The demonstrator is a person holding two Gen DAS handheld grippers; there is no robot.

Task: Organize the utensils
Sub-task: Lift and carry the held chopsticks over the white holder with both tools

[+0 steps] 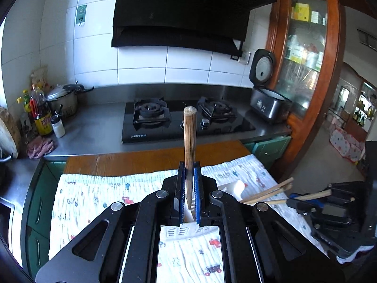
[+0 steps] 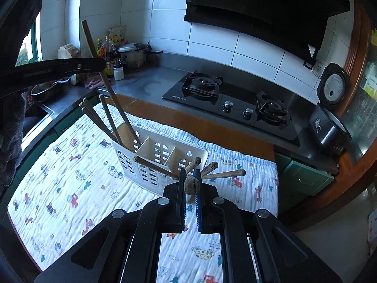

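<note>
My left gripper [image 1: 189, 165] is shut on one brown wooden chopstick [image 1: 190, 136], which sticks up and away from the jaws. The right wrist view shows that left gripper [image 2: 100, 64] at upper left, its chopstick [image 2: 110, 92] slanting down into the left compartment of a white slotted utensil holder [image 2: 150, 174]. Several other chopsticks [image 2: 94, 118] stand in that compartment. My right gripper [image 2: 190, 173] is shut on a chopstick [image 2: 192, 185] whose butt end faces the camera. More chopsticks [image 2: 223, 174] fan out of the holder's right compartment beside it.
The holder stands on a printed white cloth [image 2: 70, 188] over a wooden table [image 2: 212, 129]. Behind are a steel counter with a black gas hob [image 2: 231, 108], a rice cooker [image 2: 329, 127], a pot [image 2: 132, 55] and bottles [image 2: 109, 56]. A sink [image 2: 42, 108] lies at left.
</note>
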